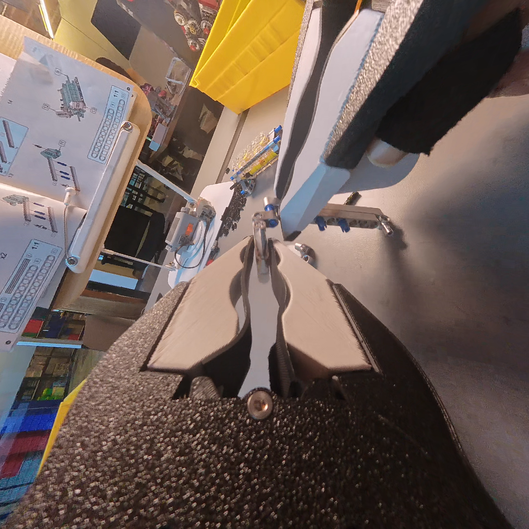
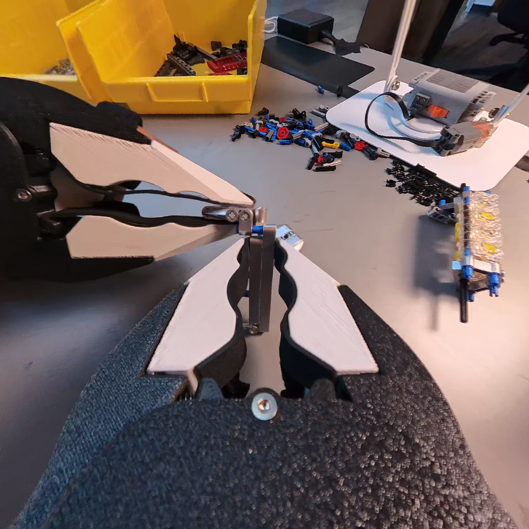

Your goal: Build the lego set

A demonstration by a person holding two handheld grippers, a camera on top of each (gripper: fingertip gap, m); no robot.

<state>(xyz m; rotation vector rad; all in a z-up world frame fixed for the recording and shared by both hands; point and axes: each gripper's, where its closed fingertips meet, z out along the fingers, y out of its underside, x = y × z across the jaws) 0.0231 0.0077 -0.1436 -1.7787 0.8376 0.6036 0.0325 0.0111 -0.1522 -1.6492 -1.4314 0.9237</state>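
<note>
In the left wrist view my left gripper (image 1: 261,243) is shut on a small grey connector piece (image 1: 260,254). The piece meets the end of a long grey beam with blue pins (image 1: 352,219). My right gripper (image 1: 286,229) reaches in from the upper right and holds that beam. In the right wrist view my right gripper (image 2: 259,243) is shut on the grey beam (image 2: 259,286), which stands upright between its fingers. The left gripper (image 2: 229,219) comes in from the left, and its connector (image 2: 229,214) touches the beam's top end. Both are held just above the grey table (image 2: 357,286).
A loose grey connector (image 2: 289,236) lies just behind the beam. Yellow bins (image 2: 177,86) with parts stand at the back left. A pile of small pins (image 2: 300,134), a white board (image 2: 357,120) with a grey battery box (image 2: 446,91), and a clear-and-yellow sub-assembly (image 2: 478,237) lie to the right. An instruction sheet on a stand (image 1: 57,143) is close by. Only a small space, under 4 cm, lies between the two pairs of fingers. The clear-and-yellow sub-assembly (image 2: 478,237) is about equally far from each gripper, around 15 centimeters.
</note>
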